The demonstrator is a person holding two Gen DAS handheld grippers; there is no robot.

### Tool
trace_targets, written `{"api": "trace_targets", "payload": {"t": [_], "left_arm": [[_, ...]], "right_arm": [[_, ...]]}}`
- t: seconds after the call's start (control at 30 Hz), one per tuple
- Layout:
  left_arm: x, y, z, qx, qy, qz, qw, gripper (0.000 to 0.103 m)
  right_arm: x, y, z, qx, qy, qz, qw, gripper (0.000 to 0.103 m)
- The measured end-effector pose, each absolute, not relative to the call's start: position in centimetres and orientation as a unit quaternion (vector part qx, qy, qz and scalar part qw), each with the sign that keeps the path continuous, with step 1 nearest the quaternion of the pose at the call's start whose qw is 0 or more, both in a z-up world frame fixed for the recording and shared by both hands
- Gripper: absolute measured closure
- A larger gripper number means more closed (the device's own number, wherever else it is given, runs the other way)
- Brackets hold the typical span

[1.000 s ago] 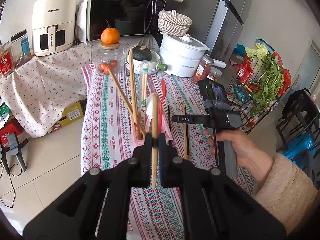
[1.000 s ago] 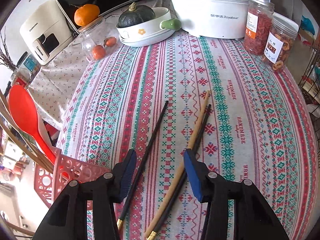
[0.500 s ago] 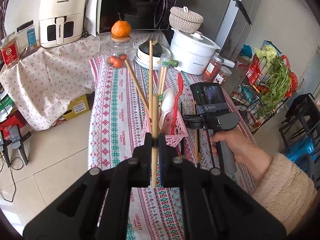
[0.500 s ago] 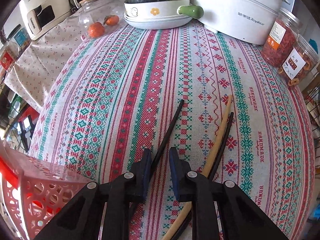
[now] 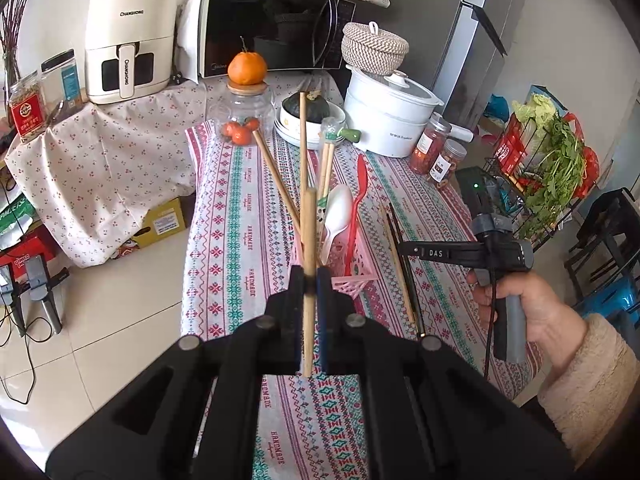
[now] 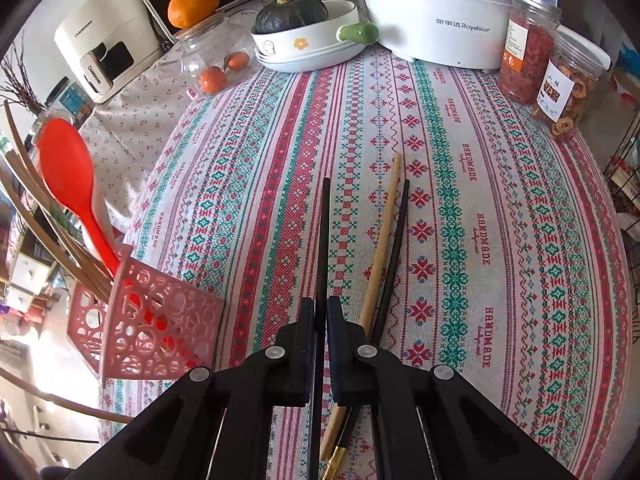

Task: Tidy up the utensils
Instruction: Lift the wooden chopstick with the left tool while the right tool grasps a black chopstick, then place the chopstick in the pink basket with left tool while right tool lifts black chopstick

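Note:
My left gripper (image 5: 309, 280) is shut on a wooden chopstick (image 5: 307, 240), held upright above and in front of the pink utensil basket (image 5: 352, 272). The basket holds wooden chopsticks, a white spoon (image 5: 335, 216) and a red spoon (image 5: 356, 204); it also shows in the right wrist view (image 6: 152, 320). My right gripper (image 6: 320, 308) is shut on a black chopstick (image 6: 324, 232), lifted off the patterned tablecloth (image 6: 460, 216). A wooden chopstick (image 6: 380, 256) and another black chopstick (image 6: 394, 256) lie on the cloth just to its right.
At the table's far end stand a glass jar (image 6: 212, 56) with oranges, a white dish with a dark squash (image 6: 292, 12), a white cooker (image 6: 440, 12) and two snack jars (image 6: 528, 56). A microwave (image 5: 276, 28) and air fryer (image 5: 128, 40) stand behind. A vegetable rack (image 5: 552, 168) is at right.
My right gripper closed on the black chopstick and lifted it off the cloth. My left gripper, still holding its wooden chopstick, drew back and rose from the basket.

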State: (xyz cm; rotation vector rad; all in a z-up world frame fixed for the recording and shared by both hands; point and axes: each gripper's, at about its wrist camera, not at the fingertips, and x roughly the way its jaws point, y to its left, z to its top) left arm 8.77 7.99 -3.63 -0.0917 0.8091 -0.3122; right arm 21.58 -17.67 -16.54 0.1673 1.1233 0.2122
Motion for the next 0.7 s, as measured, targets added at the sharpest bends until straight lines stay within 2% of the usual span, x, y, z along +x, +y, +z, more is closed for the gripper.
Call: {"api": "trace_targets", "payload": {"t": [0.4, 0.7], "left_arm": [[7.6, 7.8, -0.4, -0.062, 0.341, -0.161, 0.924, 0.096], [6.0, 7.4, 3.0, -0.076, 0.238, -0.152, 0.956, 0.096]], "right_arm": [[14.1, -18.8, -7.5, 0.063, 0.386, 0.131, 0.911, 0.097], [11.1, -18.5, -2.9, 0.077, 0.312, 0.140, 0.937, 0.097]]}}
